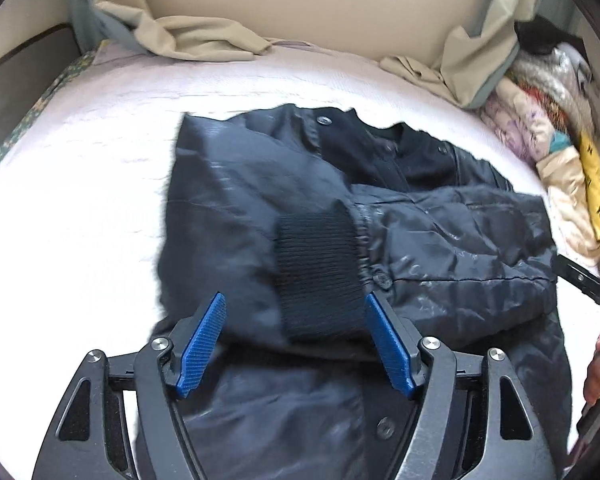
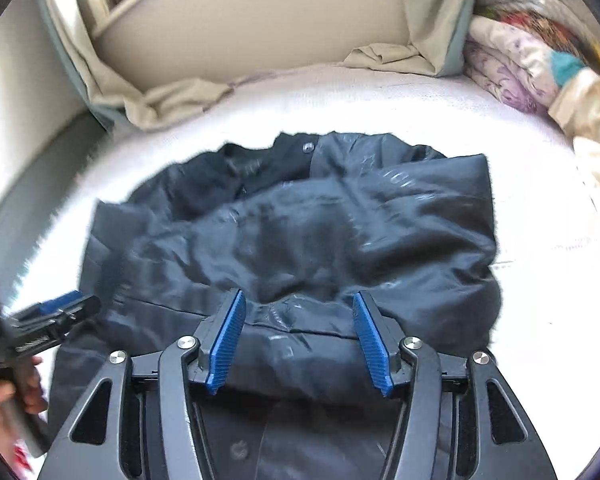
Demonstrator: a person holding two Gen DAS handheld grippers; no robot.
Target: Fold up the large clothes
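A black padded jacket (image 1: 260, 200) lies on a white bed, collar away from me, both sleeves folded across its front. It also shows in the right wrist view (image 2: 300, 232). A ribbed black cuff (image 1: 320, 272) lies on top, in front of my left gripper (image 1: 296, 308). That gripper is open, blue pads either side of the cuff's near end, holding nothing. My right gripper (image 2: 298, 304) is open over a folded sleeve, also holding nothing. The left gripper (image 2: 60, 308) shows at the left edge of the right wrist view, and the right gripper's body (image 1: 588, 284) at the right edge of the left wrist view.
The white bedspread (image 1: 80, 208) surrounds the jacket. A beige headboard (image 1: 300, 8) with crumpled beige fabric (image 1: 204, 40) is at the back. A pile of coloured bedding and clothes (image 1: 548, 120) sits at the back right; it also shows in the right wrist view (image 2: 540, 72).
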